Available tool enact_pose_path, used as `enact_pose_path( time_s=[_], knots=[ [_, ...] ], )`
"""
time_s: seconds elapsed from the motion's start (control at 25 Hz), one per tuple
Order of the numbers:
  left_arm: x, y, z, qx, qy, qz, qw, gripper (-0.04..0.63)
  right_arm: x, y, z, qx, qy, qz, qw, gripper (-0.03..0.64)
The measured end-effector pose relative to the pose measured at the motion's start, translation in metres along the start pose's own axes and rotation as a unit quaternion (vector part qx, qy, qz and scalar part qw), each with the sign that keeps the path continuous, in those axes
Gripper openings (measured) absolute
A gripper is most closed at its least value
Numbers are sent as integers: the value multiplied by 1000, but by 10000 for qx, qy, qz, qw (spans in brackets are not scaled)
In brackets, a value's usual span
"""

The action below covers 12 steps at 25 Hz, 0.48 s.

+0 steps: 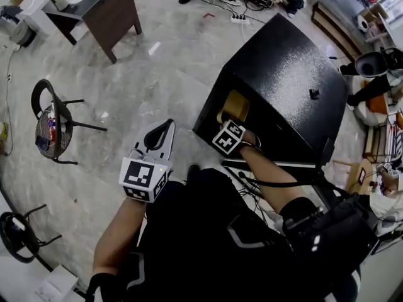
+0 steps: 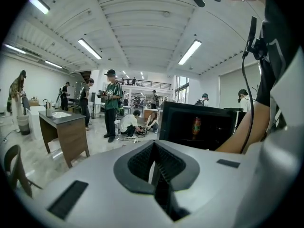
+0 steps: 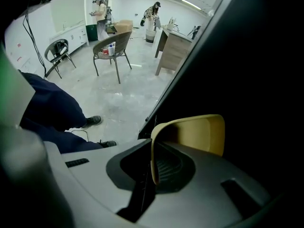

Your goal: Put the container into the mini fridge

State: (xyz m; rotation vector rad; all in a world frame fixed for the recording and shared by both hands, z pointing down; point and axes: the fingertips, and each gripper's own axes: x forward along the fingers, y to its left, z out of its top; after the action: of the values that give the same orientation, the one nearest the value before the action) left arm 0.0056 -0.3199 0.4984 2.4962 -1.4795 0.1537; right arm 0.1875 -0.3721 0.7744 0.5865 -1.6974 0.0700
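Observation:
In the head view the black mini fridge (image 1: 283, 80) lies ahead to the right, and the yellow container (image 1: 234, 106) sits at its dark front opening. My right gripper (image 1: 230, 122) is shut on the container's near rim. The right gripper view shows that rim (image 3: 190, 131) pinched between the jaws of the right gripper (image 3: 151, 167), with the fridge's black inside behind it. My left gripper (image 1: 165, 126) hangs left of the fridge over the floor, shut and empty. In the left gripper view the left gripper (image 2: 154, 161) faces the open fridge (image 2: 204, 125), where a can (image 2: 196, 125) stands.
A wicker chair (image 1: 50, 128) with items on its seat stands to the left, and a black chair (image 1: 19, 231) sits at the lower left. A wooden desk (image 1: 104, 5) is at the back left. Several people (image 2: 111, 103) stand or sit beyond the fridge. Cables hang along my right arm (image 1: 277, 184).

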Motion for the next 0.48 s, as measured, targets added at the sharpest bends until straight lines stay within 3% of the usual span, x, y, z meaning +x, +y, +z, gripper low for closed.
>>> enact_pose_path(
  time_s=[0.48],
  knots=[
    [-3, 8, -2, -44, 35, 211, 9998, 9, 18, -11, 3, 49, 4, 50, 10000, 29]
  ],
)
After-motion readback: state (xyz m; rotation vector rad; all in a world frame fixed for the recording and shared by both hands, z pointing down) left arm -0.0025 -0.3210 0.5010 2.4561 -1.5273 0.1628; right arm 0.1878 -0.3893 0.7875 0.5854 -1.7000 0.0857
